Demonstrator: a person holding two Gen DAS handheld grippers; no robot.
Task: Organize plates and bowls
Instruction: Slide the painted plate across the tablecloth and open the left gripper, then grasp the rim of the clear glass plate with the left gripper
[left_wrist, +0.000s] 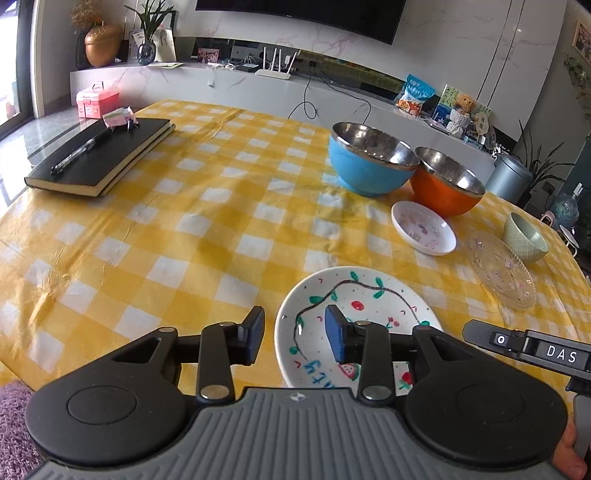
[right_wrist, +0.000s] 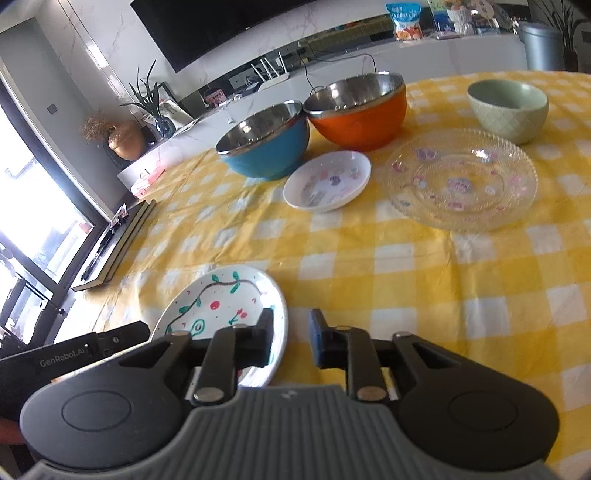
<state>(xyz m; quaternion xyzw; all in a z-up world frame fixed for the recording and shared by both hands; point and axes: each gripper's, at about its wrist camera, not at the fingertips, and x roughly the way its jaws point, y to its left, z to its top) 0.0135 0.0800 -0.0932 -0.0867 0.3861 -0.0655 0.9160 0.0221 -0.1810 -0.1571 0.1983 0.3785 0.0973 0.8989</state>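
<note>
Painted plate (left_wrist: 354, 314) flat on the yellow-checked tablecloth (left_wrist: 184, 229) at the near edge, hand-drawn with a green-leafed vine, red cherries, a strawberry. Blue lettering near its rim, upside down and partly hidden behind a finger, not legible. Left gripper (left_wrist: 295, 336) low over its left rim, jaws parted, one blue pad above the plate and one outside the rim, neither seen pressing. Right gripper (right_wrist: 290, 338) at the opposite rim, jaws likewise parted and straddling the edge, nothing pinched. Probably one gripper per side so as to take the wide, shallow plate evenly by its lip.

Farther back, small white saucer (right_wrist: 327, 181) with pastel prints, beside a clear patterned glass plate (right_wrist: 461, 181): flat pieces close together, likely candidates for stacking. Behind them, blue steel-lined bowl (right_wrist: 264, 147) touching orange steel-lined bowl (right_wrist: 358, 110), the orange one tilted, apparently leaning on the blue. Pale green bowl (right_wrist: 508, 109) apart at the far right. Bowls near one another, easy to nest.

Black notebook (left_wrist: 103, 155) with a pen on it at the far left, clear of the dishes.

Readable writing: "DAS" on the right gripper's arm in the left wrist view; "GenRobot.AI" on the left gripper's arm in the right wrist view.
</note>
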